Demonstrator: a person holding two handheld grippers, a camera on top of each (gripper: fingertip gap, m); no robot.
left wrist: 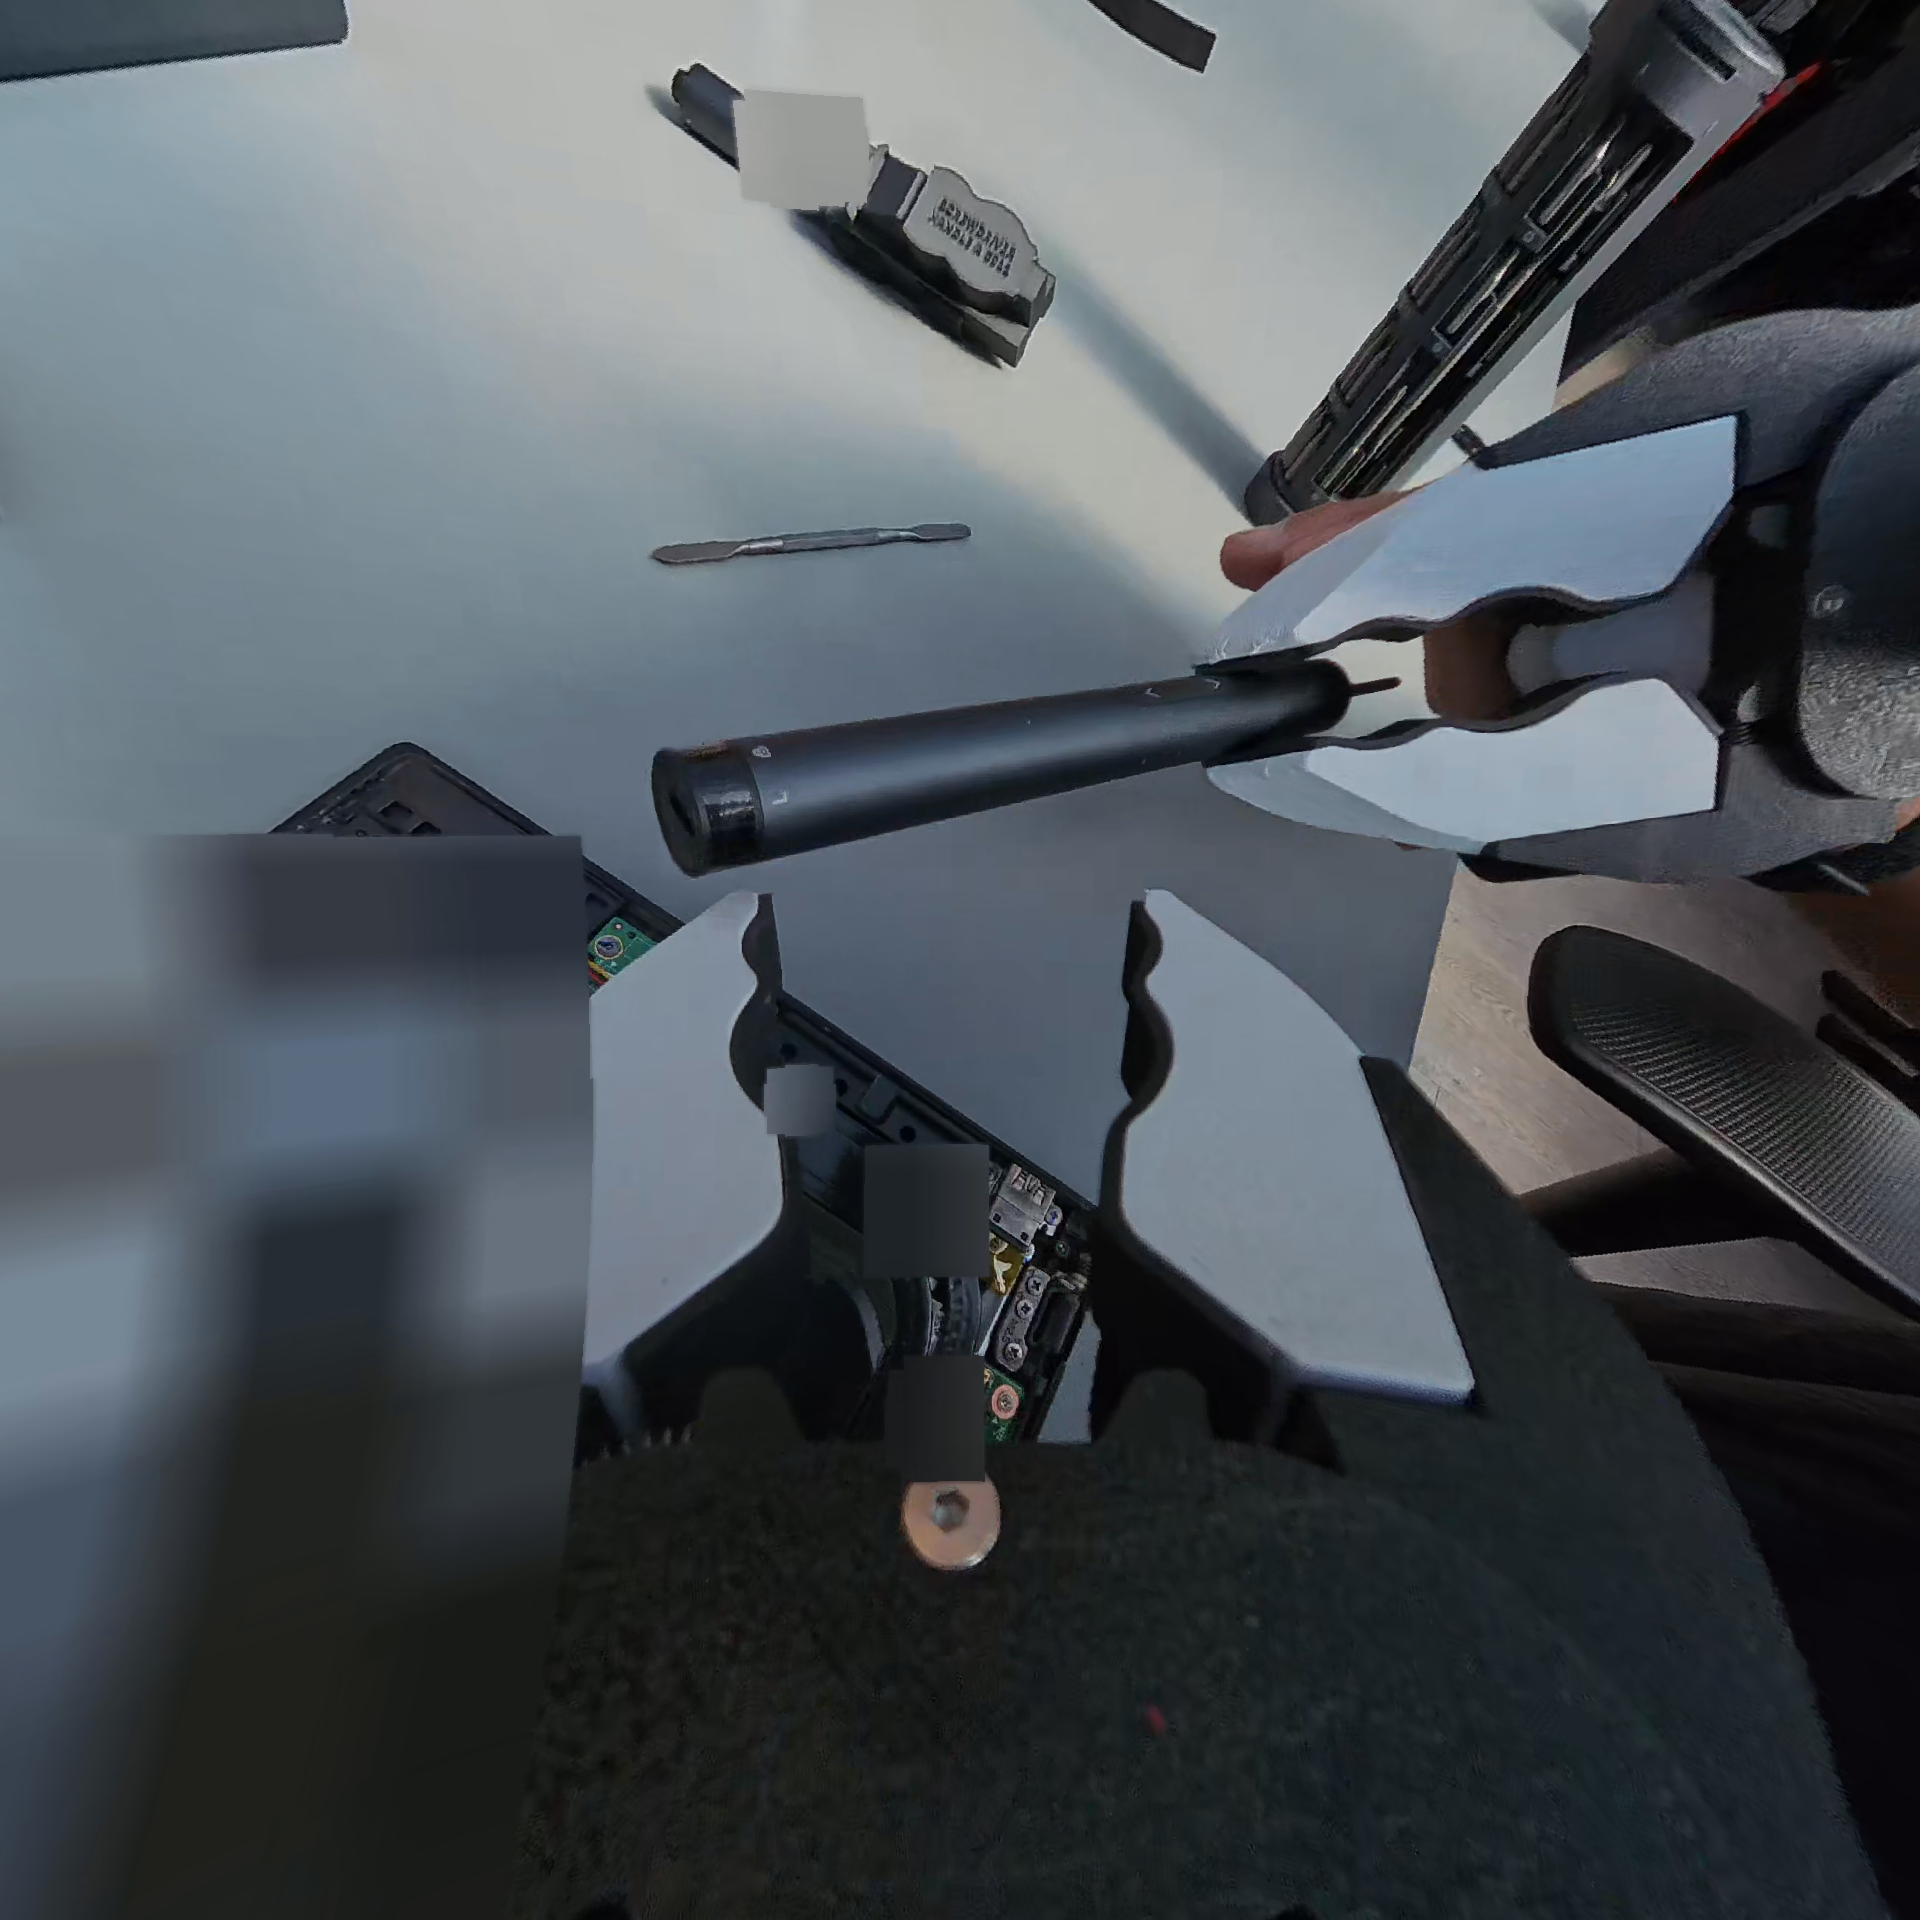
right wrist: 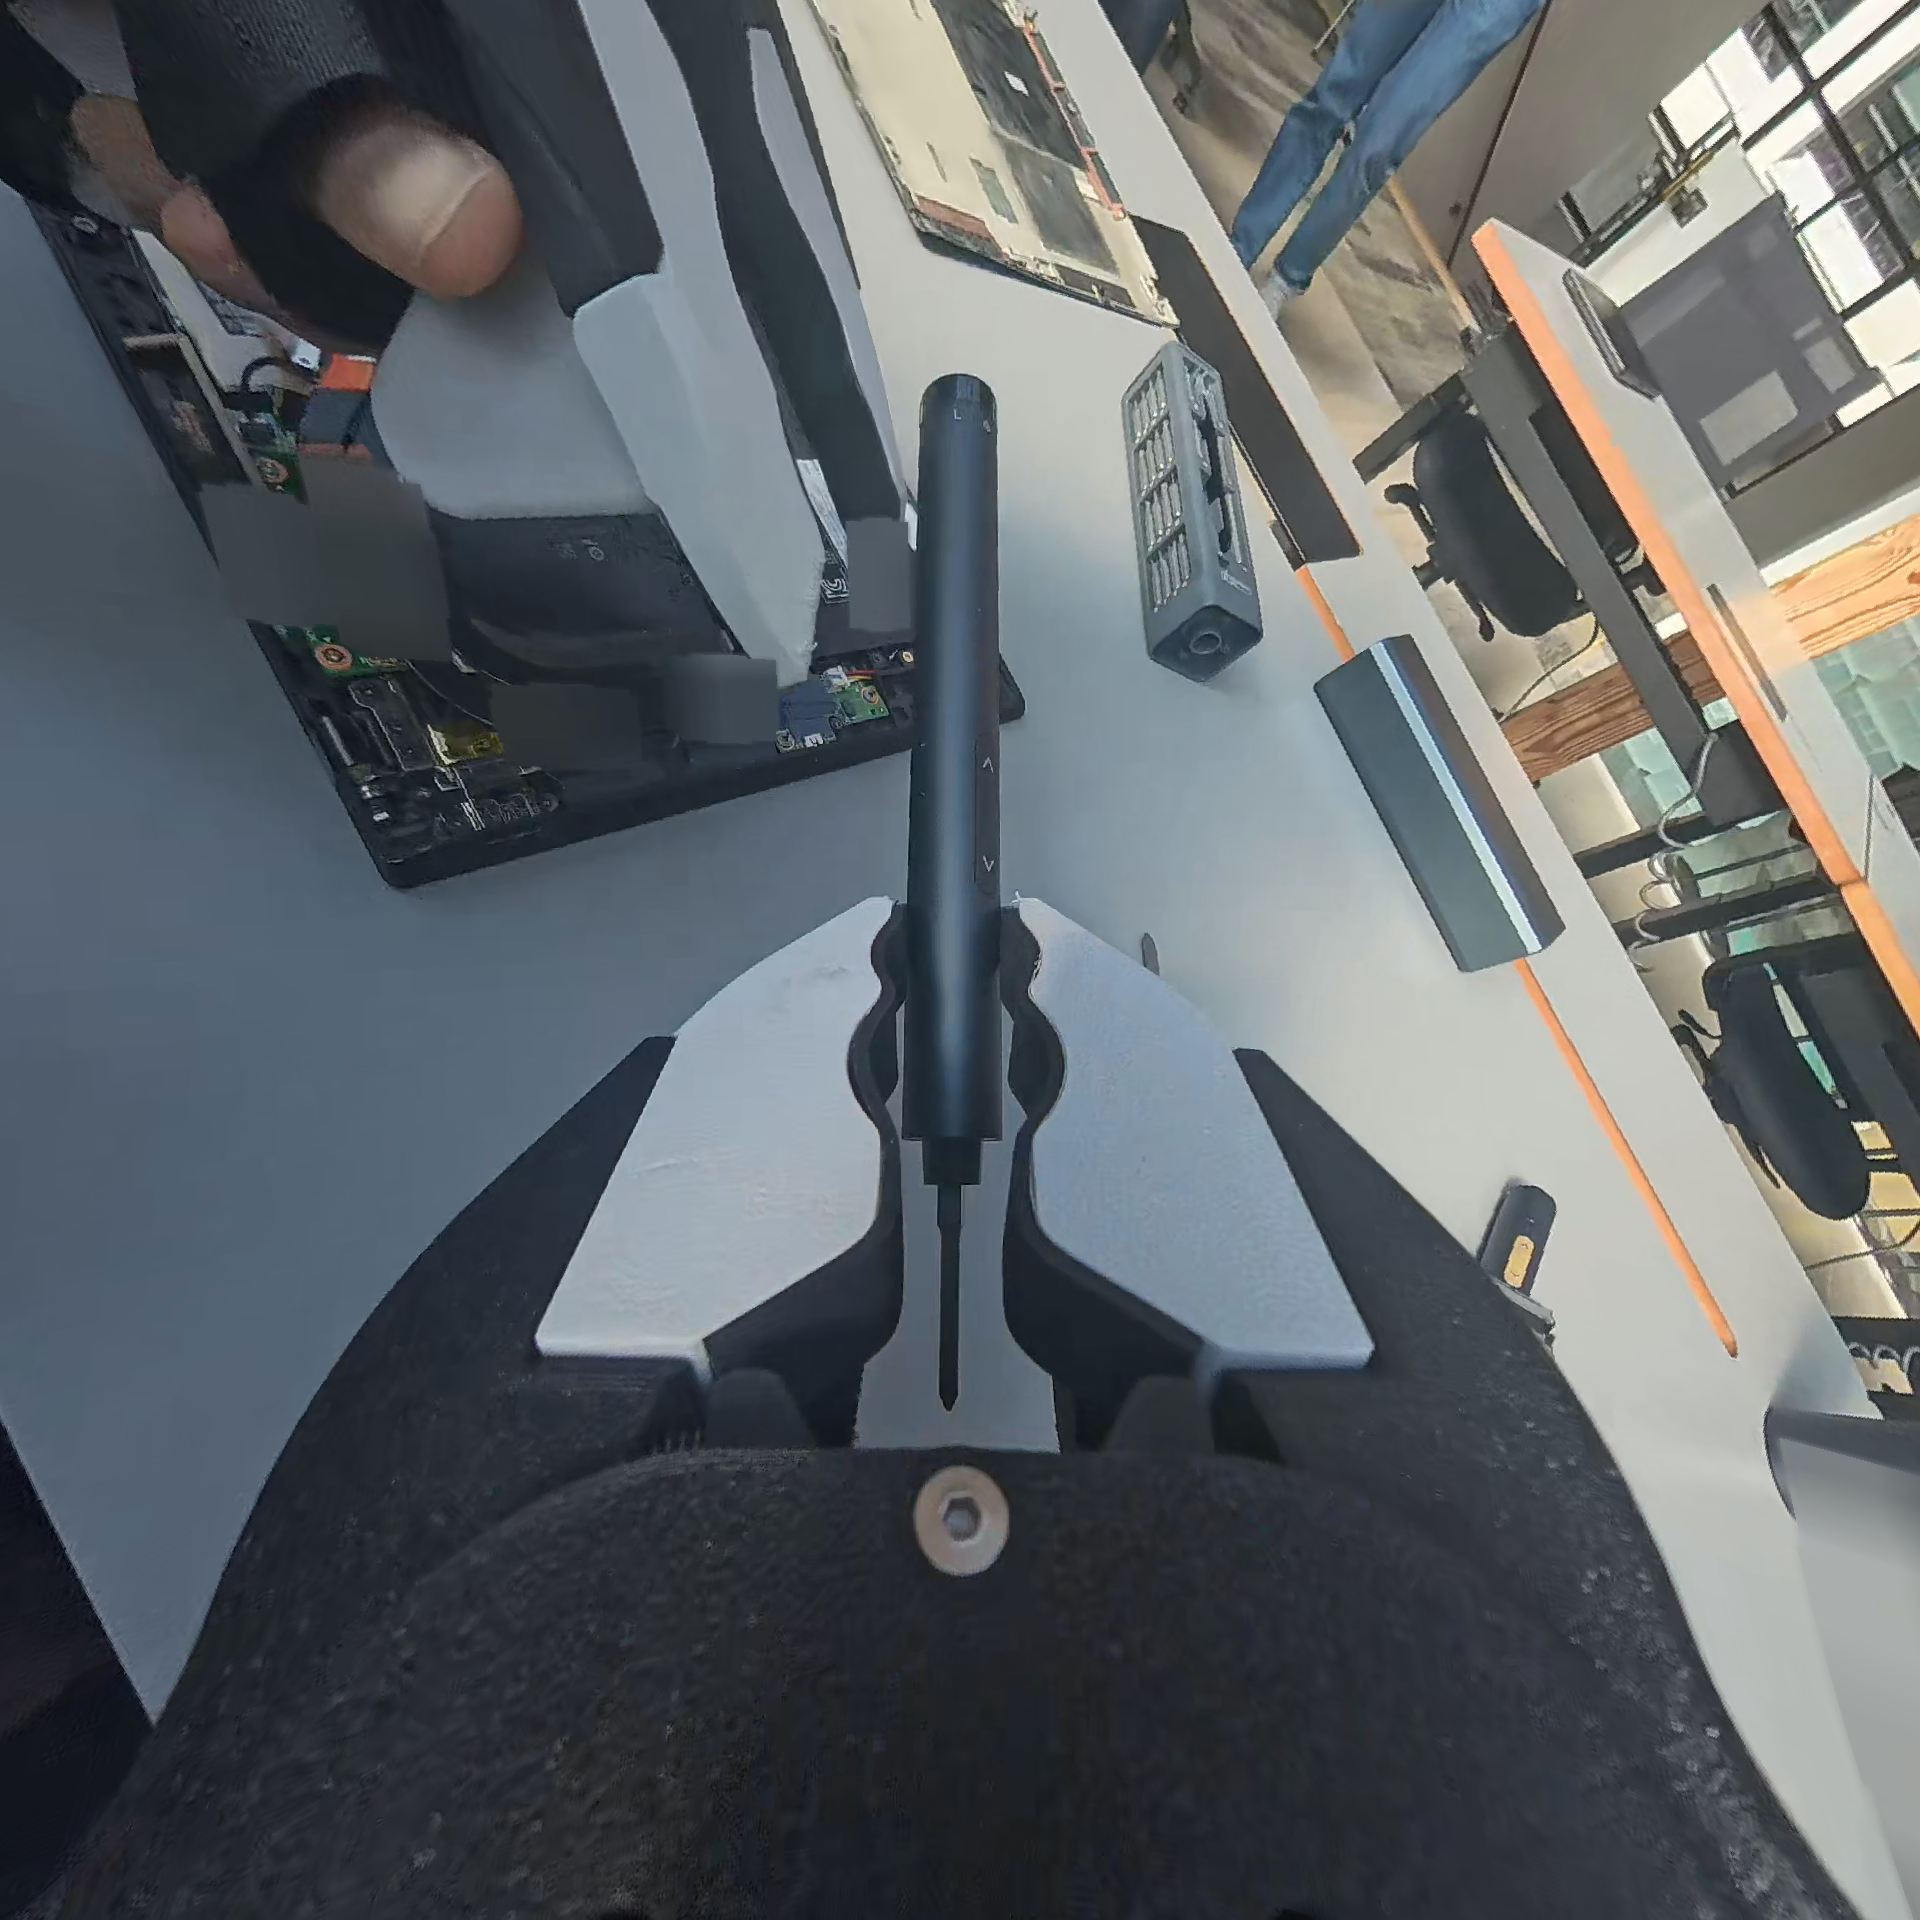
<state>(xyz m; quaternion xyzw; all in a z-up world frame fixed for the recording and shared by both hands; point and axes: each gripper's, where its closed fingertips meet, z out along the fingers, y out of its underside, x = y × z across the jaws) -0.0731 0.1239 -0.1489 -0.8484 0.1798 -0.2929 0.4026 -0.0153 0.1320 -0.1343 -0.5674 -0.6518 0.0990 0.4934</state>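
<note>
Screwdriver (right wrist: 951,769) sits backwards in the right gripper (right wrist: 951,914) — bit aimed at the camera, butt end pointing away over the grey table (right wrist: 156,935), fingers clenched on its barrel. Left gripper (left wrist: 951,904) hangs spread wide, holding nothing, above the opened laptop (right wrist: 582,769) — mostly blurred patches there.

Being gripped near its bit end between the closed fingers of the right gripper (right wrist: 951,935): a slim dark screwdriver (right wrist: 951,727), bit pointing to 6 o'clock, butt to 12. Hovering with fingers spread, empty, over an opened laptop (left wrist: 935,1247) at 6 o'clock: the left gripper (left wrist: 945,914).
</note>
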